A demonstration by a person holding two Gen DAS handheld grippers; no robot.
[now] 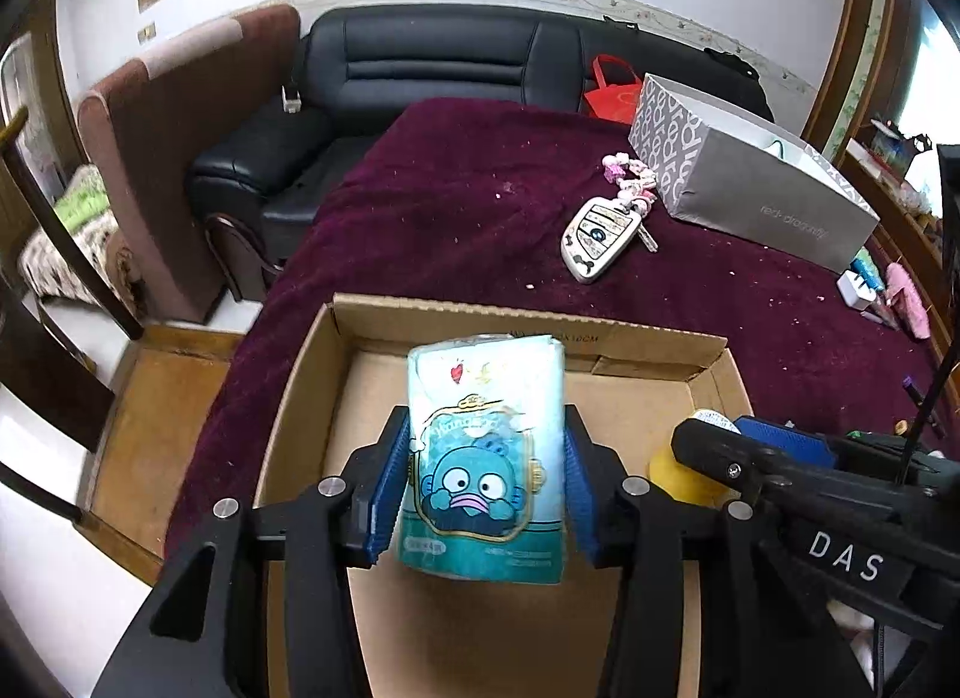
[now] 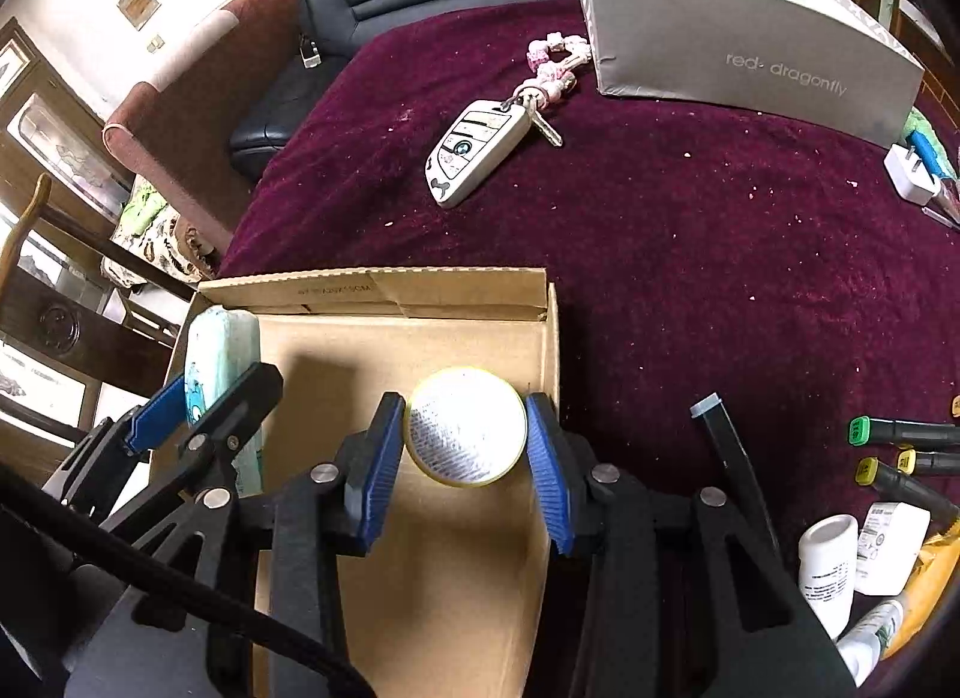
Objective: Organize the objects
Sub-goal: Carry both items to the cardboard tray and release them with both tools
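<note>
Tissue pack: soft, light, compressible; clamped mid-body by left hand-held gripper over cardboard box. Round tin: rigid, smooth, possibly slippery; gripped by right hand-held gripper.

"red dragonfly" (grey box)

Tissue pack and yellow jar hanging over the cardboard box

Teal cartoon-print tissue pack is sitting upright, pinched at its sides, above the open cardboard box. Round yellow jar with white printed lid is facing up near the box's right wall.
</note>
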